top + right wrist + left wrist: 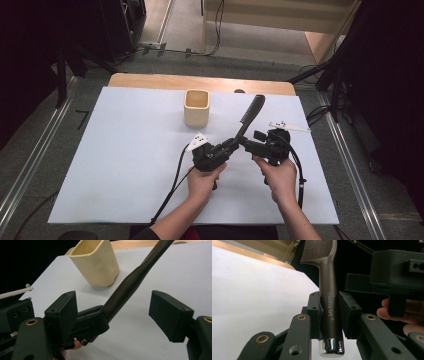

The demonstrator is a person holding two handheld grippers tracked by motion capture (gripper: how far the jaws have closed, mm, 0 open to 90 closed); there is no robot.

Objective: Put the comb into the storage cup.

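- The comb [248,118] sits just right of centre in the high view, raised off the bench [125,150] and slanting up toward the top of the frame, teeth end highest.
- In the left gripper view its dark handle [329,307] stands upright at mid-frame between the pads, with a shiny metal cap at the bottom edge and fine teeth at the top.
- We judge it light and stiff; the smooth handle and polished cap look slippery, and the thin teeth could bend, so we would take it by the thick handle, never the toothed end.
- Our left gripper [231,146] is clamped on the comb's lower handle.
- Our right gripper [248,142] is spread wide, its pads [170,315] apart on either side of the handle and not touching it.
- The cream cup [196,107] stands upright above centre, apart from the comb, mouth open.
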